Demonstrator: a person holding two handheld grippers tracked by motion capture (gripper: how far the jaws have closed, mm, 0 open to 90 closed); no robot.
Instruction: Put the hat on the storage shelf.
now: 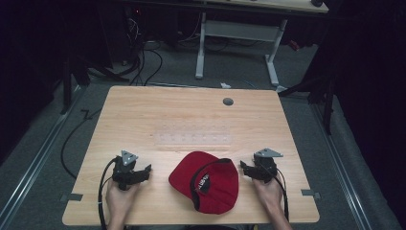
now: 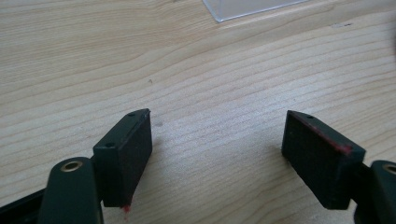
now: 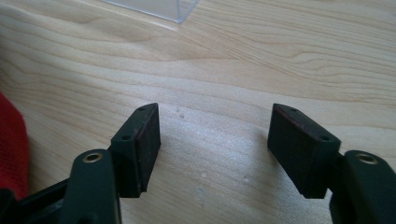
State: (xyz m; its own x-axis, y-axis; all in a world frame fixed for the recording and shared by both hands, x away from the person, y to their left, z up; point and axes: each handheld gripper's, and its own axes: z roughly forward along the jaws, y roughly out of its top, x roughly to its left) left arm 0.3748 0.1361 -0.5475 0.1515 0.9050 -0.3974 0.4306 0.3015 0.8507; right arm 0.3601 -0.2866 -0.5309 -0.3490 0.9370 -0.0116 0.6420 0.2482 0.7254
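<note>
We see the red cap (image 1: 207, 181) between both spread, empty grippers: at 3 o'clock of the left gripper (image 1: 145, 171), nearer the right gripper (image 1: 242, 168).

Two matte-black handheld grippers: the left gripper (image 1: 143, 171) and the right gripper (image 1: 245, 167) each carry a grey three-cornered plate on top and trail a black cable back past the wrist. Each has two blocky black jaws fixed with small screws to rounded arms with brass-ringed holes. Red flecks edge the left pads (image 2: 322, 158). Forearms are bare, without sleeves.
</note>
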